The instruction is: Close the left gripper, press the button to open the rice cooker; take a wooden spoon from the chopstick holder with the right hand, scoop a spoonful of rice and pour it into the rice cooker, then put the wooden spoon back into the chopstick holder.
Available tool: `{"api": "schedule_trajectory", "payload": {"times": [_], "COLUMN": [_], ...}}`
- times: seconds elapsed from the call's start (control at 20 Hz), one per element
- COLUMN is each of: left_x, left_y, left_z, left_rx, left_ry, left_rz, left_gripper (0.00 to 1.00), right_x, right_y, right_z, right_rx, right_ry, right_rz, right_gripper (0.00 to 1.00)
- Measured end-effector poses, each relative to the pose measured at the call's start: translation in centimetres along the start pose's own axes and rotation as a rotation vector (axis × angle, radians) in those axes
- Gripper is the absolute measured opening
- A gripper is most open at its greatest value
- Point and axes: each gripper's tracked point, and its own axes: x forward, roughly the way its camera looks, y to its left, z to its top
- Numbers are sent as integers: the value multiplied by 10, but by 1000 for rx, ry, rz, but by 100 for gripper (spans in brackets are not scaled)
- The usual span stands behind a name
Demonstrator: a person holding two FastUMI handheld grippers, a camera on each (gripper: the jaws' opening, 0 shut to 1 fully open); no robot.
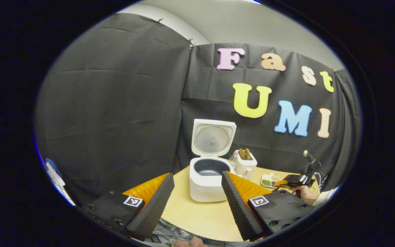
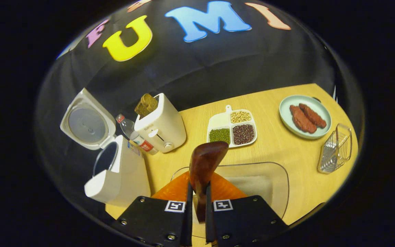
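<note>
The white rice cooker (image 1: 207, 187) stands on the wooden table with its lid (image 1: 213, 137) raised and its dark inner pot showing. My left gripper (image 1: 197, 175) hovers open in front of it, holding nothing. My right gripper (image 2: 197, 192) is shut on the handle of a dark wooden spoon (image 2: 206, 159), whose bowl points forward above a clear container of rice (image 2: 255, 185). The open rice cooker (image 2: 118, 171) is to the spoon's left. The wire chopstick holder (image 2: 336, 149) stands at the far right. I cannot tell whether the spoon carries rice.
A white toaster (image 2: 161, 125) with bread and a bottle (image 2: 132, 133) stand beside the cooker. A divided dish of beans (image 2: 231, 127) and a green plate with sausages (image 2: 305, 116) lie farther back. A hand (image 1: 307, 193) holds the right gripper (image 1: 295, 180).
</note>
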Motion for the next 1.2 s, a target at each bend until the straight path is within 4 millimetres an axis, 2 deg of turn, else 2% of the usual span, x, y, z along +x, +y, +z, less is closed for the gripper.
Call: {"api": "schedule_trajectory", "payload": {"times": [0.05,0.2,0.25,0.3,0.4,0.6,0.8,0.9,1.0,1.2], "left_x": [-3,0,1,2,4,6,4,3,-1,1], "left_y": [-3,-4,-4,-5,-8,-14,-17,-12,-8,17], "left_z": [4,2,3,5,8,11,12,14,19,13], "left_rx": [2,10,18,26,33,34,35,35,25,-10], "left_ry": [0,10,10,10,8,2,-4,-12,-17,-25], "left_rz": [-3,-14,-17,-20,-30,-49,-68,-68,-66,-45], "left_gripper": [94,94,97,94,94,94,94,94,94,94], "right_x": [-2,-14,-18,-23,-35,-57,-69,-76,-81,-83], "right_y": [-2,-12,-15,-18,-22,-12,-3,12,37,116], "right_z": [2,7,11,13,20,38,48,53,60,75], "right_rx": [40,124,147,160,167,196,209,195,155,132], "right_ry": [-3,-20,-25,-35,-55,-90,-109,-111,-122,-136], "right_rz": [18,52,59,65,75,113,132,150,178,269], "right_gripper": [16,16,16,15,16,16,15,16,16,16]}}
